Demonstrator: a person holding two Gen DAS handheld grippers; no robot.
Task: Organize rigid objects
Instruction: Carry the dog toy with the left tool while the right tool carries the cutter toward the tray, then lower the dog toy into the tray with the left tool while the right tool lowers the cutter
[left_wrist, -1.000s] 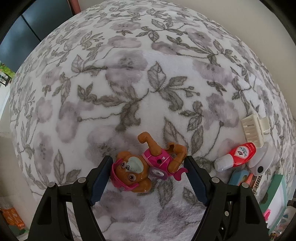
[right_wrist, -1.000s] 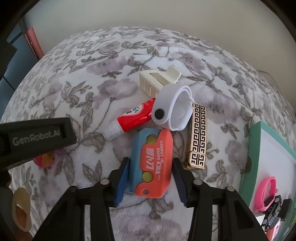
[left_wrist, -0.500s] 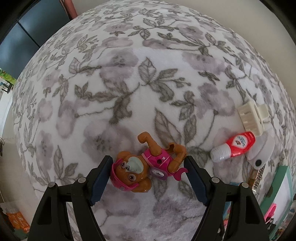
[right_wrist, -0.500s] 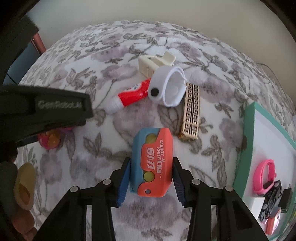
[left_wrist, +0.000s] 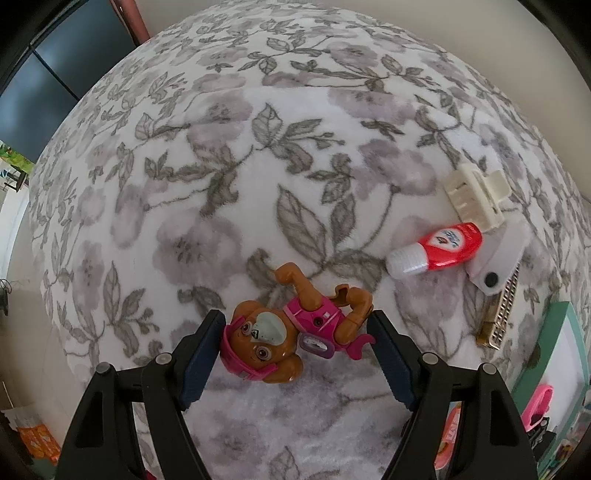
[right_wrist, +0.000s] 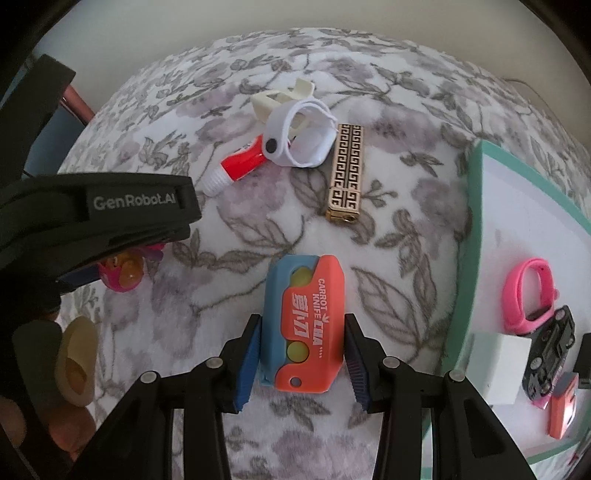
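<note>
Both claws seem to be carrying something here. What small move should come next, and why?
Probably carry the right claw, shut on the carrot knife toy, sideways over the teal tray and lower it. The tray lies just beside it and already holds sorted items like the pink band. The left claw, gripping the puppy figure, can follow.

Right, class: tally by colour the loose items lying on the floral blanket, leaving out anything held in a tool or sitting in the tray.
Cream hair clip: 1
Red tube: 1
White band: 1
Gold bar: 1
Total: 4
</note>
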